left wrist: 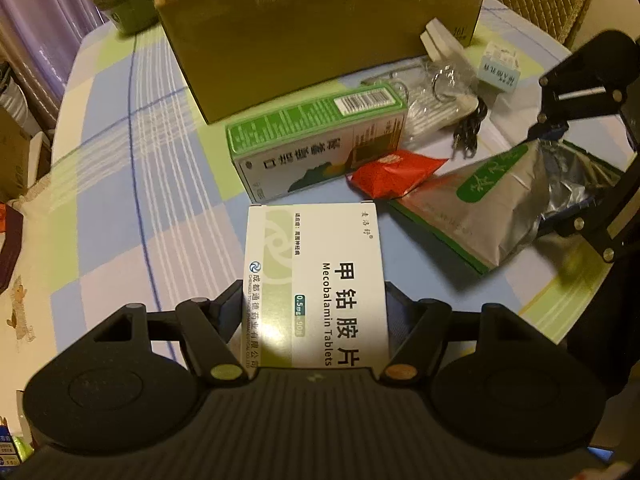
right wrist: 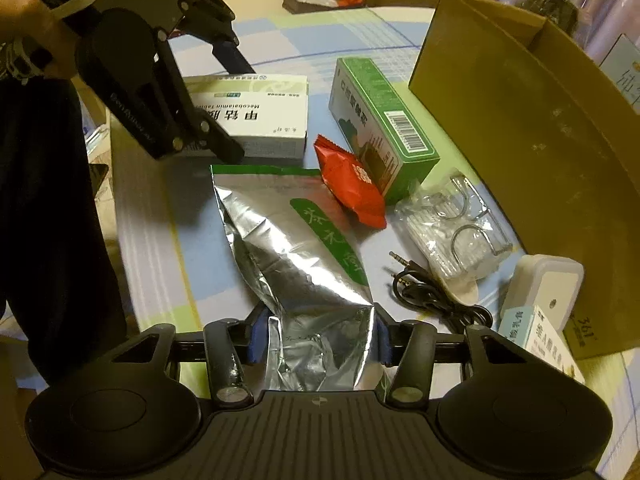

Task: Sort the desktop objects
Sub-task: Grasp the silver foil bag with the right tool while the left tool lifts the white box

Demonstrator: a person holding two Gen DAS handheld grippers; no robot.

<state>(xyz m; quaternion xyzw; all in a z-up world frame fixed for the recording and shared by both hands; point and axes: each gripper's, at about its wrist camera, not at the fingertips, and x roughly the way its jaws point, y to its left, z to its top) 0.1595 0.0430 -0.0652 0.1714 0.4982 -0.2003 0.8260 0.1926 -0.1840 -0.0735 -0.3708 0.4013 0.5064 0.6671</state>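
Note:
My left gripper (left wrist: 315,300) is shut on a white Mecobalamin tablet box (left wrist: 316,280), with a finger pressing each long side. The right wrist view shows that box (right wrist: 264,116) low over the checked tablecloth, held by the left gripper (right wrist: 236,108). My right gripper (right wrist: 316,340) has its blue pads (right wrist: 256,340) closed on the near end of a silver foil bag (right wrist: 296,248) with a green label, which lies flat. In the left wrist view the right gripper (left wrist: 560,184) straddles the bag (left wrist: 492,208). A green carton (left wrist: 316,136) and a red packet (left wrist: 394,174) lie between them.
An open cardboard box (left wrist: 312,32) stands behind the clutter. Next to it lie a clear plastic pack with metal rings (right wrist: 456,232), a black audio cable (right wrist: 432,296), a white container (right wrist: 544,288) and a small labelled box (right wrist: 548,340). A person's sleeve (right wrist: 52,200) is at the left.

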